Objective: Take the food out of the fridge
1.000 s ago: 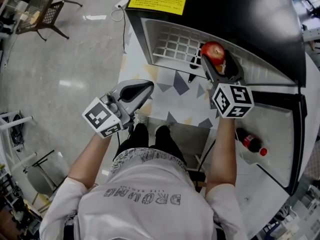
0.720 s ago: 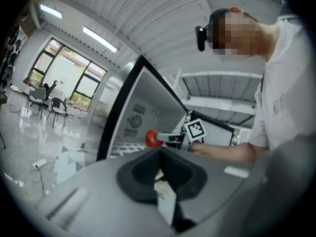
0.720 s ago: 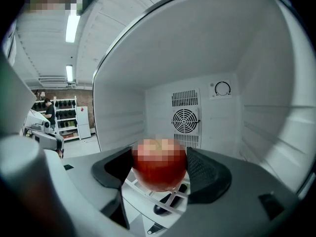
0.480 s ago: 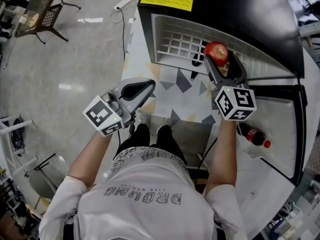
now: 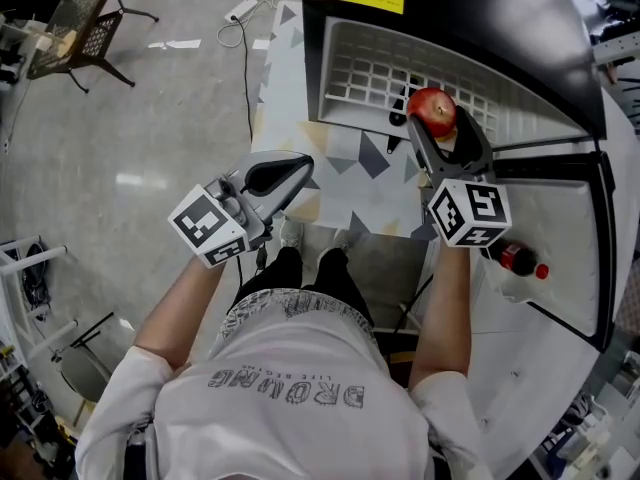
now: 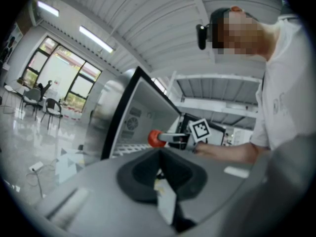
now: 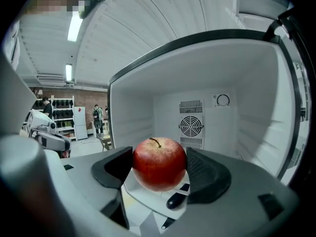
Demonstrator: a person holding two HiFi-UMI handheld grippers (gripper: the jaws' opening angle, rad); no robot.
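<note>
My right gripper (image 5: 437, 130) is shut on a red apple (image 5: 431, 106) and holds it in front of the open fridge (image 5: 520, 13), just above the lower edge of the opening. In the right gripper view the apple (image 7: 158, 159) sits between the two dark pads (image 7: 205, 169), with the white fridge interior (image 7: 247, 98) behind it. My left gripper (image 5: 292, 171) is shut on nothing and hangs to the left of the fridge, over the floor. Its view shows the closed jaws low in the frame, with the apple (image 6: 155, 138) beyond them.
A white wire shelf (image 5: 390, 68) lies inside the fridge. The open door (image 5: 560, 268) at the right holds a cola bottle (image 5: 515, 260) with a red cap. A patterned mat (image 5: 350, 178) lies below the fridge. A cable (image 5: 247, 58) and a chair (image 5: 75, 23) are at the upper left.
The fridge has shifted right and up in the head view, while the right gripper and apple stay at about the same spot in the frame. The left gripper has hardly moved.
</note>
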